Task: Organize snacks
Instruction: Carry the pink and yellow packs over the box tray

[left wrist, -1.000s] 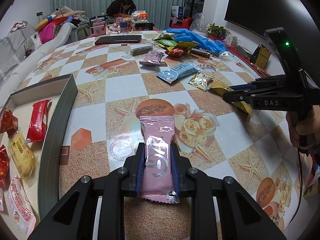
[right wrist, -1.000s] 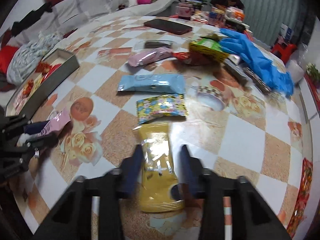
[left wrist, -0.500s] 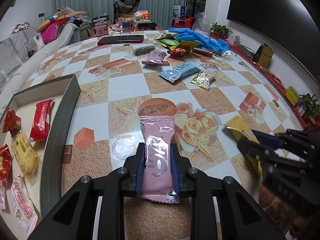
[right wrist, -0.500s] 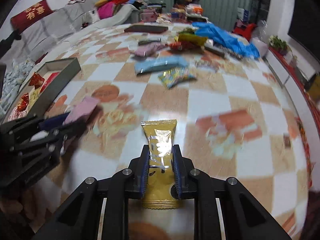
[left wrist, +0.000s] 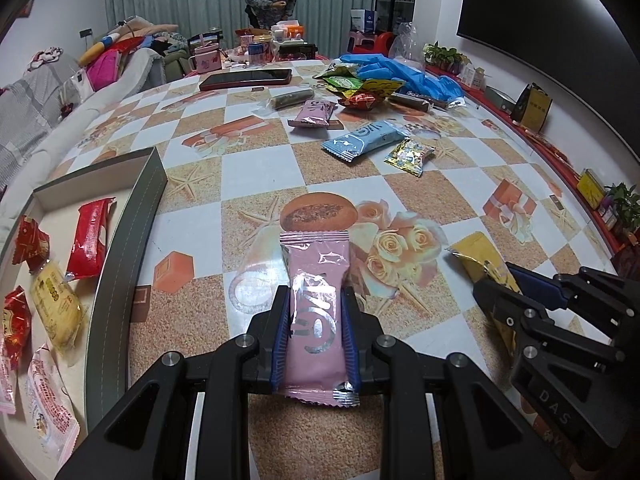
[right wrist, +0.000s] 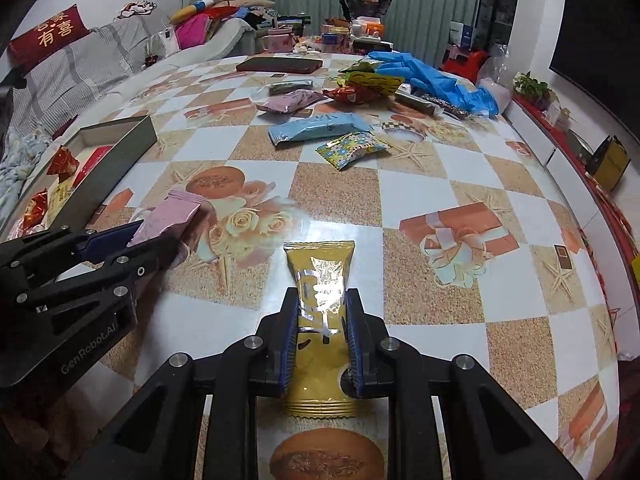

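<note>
The left gripper (left wrist: pixel 316 334) is clamped on a pink snack packet (left wrist: pixel 316 308), pinched across its lower half so the long end juts forward, above the worktop (left wrist: pixel 260 168). The right gripper (right wrist: pixel 322 338) grips a gold snack packet (right wrist: pixel 320 320) the same way. Both seem carried clear for a drop into the open box (left wrist: pixel 132 216) ahead-left of the left gripper, where red and yellow packets already lie. More snacks wait far ahead of both grippers.

Right tool (right wrist: pixel 322 314) clamps a gold snack packet (right wrist: pixel 320 280) above the table (right wrist: pixel 420 196).
</note>
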{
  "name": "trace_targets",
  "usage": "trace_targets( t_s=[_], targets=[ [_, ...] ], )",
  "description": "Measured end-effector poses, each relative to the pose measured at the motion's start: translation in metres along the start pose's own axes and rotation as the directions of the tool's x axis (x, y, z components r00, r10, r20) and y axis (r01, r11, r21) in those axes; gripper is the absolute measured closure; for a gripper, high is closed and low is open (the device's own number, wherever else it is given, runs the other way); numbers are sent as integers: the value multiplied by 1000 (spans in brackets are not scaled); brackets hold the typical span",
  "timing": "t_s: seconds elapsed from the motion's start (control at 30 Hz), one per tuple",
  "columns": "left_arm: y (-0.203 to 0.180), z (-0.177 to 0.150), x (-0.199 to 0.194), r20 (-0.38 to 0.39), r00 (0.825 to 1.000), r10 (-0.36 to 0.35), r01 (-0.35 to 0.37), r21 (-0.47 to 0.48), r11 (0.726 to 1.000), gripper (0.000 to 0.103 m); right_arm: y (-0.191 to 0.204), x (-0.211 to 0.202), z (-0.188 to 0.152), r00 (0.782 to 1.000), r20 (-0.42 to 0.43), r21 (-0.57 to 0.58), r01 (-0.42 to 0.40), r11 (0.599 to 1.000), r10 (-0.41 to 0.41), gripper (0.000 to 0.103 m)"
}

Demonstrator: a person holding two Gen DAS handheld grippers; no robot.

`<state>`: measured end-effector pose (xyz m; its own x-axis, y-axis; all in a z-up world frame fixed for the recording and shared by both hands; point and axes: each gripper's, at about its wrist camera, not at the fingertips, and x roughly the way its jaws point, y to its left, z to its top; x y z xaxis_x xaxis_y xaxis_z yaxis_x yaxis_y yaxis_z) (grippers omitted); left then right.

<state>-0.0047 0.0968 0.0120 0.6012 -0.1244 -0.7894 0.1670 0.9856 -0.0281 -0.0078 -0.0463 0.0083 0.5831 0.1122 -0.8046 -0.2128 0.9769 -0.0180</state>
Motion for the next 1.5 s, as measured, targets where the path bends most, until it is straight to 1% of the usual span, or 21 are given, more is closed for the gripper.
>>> trace_targets(
  t_s=[0.4, 0.53, 0.7, 0.87, 1.03, 1.13, 1.43, 1.5],
  targets=[
    [1, 0, 0, 2, 1000, 2, -2, -4, 1000, 77, 1, -1, -2, 1000, 13, 6, 2, 1000, -3, 80],
    [0, 0, 0, 2, 1000, 0, 0, -6, 1000, 77, 4, 2, 5, 1000, -12, -14, -6, 1000, 5, 80],
    [9, 2, -1, 5, 1000, 14, -14, -37, 999, 77, 5, 8, 10, 1000, 7, -2, -22, 1000, 22, 80],
    [8, 3, 1, 4, 999, 33, -33, -28, 999, 77, 9, 8, 10, 1000, 20, -18, -5, 1000, 5, 80],
    [8, 3, 1, 4, 999, 38, -38, -29, 999, 77, 18, 9, 10, 998, 35, -56, 51, 997, -49, 80],
    [9, 3, 1, 4, 999, 42, -42, -31, 999, 77, 14, 9, 10, 999, 32, -41, 33, 999, -31, 80],
    [9, 2, 1, 2, 999, 47, -47, -33, 998, 77, 16, 10, 11, 999, 27, -38, 28, 999, -27, 80],
    [9, 2, 0, -10, 999, 49, -50, -30, 998, 77, 11, 11, 14, 1000, 1, -10, -9, 1000, 9, 80]
  ],
)
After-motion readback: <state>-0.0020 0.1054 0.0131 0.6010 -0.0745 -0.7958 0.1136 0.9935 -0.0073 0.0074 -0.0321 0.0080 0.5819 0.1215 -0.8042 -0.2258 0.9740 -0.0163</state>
